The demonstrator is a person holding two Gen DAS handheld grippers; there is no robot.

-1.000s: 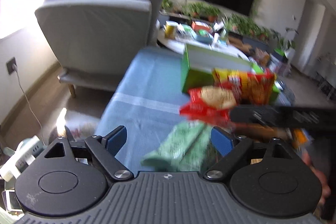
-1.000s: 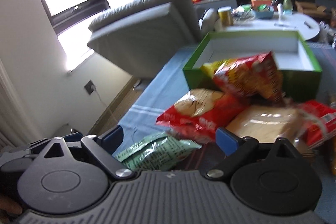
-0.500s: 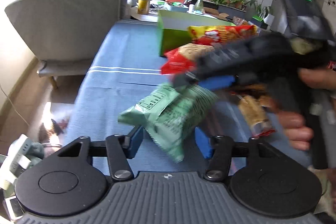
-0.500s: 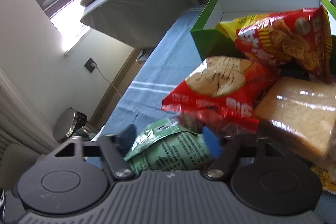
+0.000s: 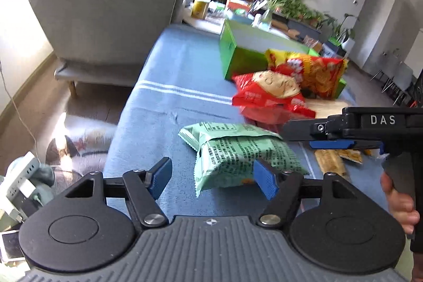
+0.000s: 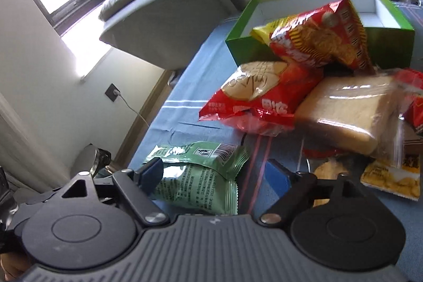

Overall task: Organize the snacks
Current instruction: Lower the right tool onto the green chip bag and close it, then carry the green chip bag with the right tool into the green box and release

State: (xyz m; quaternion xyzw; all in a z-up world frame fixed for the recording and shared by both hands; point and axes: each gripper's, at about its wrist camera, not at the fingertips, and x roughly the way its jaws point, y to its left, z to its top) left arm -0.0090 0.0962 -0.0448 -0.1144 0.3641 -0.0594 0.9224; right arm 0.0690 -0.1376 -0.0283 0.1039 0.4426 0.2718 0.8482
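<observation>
Left gripper [image 5: 212, 177] and right gripper [image 6: 215, 173] are both opening, released, around the green packet [image 5: 238, 152]; light, crinkly, slippery — pinching its puffed middle looks best.

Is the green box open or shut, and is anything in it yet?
Open: the green box has no lid, and its white interior looks bare.

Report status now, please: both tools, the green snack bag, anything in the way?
Left tool open, right tool open, both just opening. Green snack bag lying loose on blue cloth. Green box fronted by piled red bags.
</observation>
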